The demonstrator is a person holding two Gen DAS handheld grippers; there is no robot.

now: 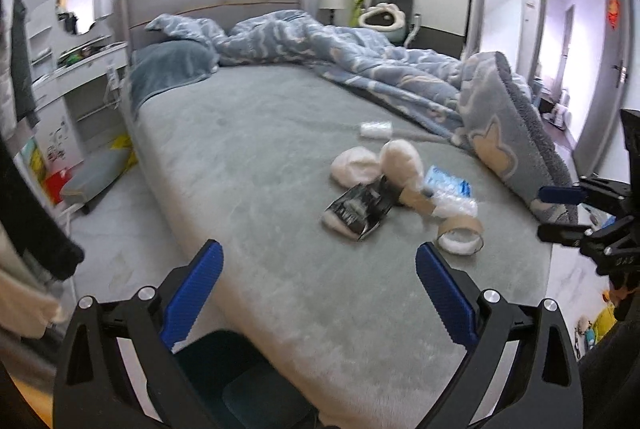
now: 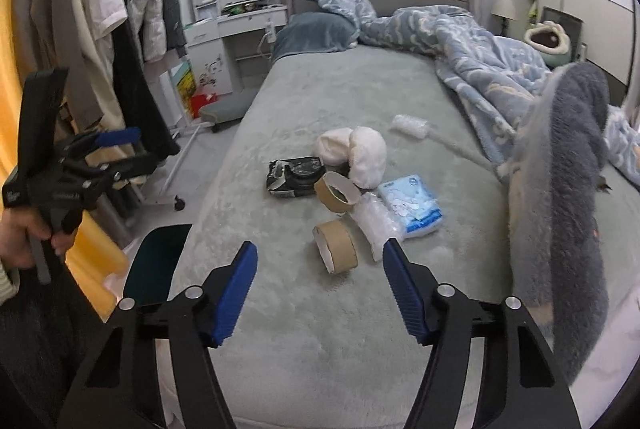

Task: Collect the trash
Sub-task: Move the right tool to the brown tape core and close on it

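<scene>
Trash lies in a cluster on the grey bed: a cardboard tape roll nearest me, a second roll behind it, a black wrapper, a blue-white tissue pack, clear crumpled plastic and a small plastic wad. Two white fluffy slippers lie among them. The same cluster shows in the left wrist view, with the tape roll and the black wrapper. My right gripper is open and empty, just short of the near roll. My left gripper is open and empty over the bed edge.
A blue quilt is bunched along the bed's right side, with a grey fluffy blanket edge hanging near. A dark teal bin stands at the bed's foot. A clothes rack and white dresser stand on the left.
</scene>
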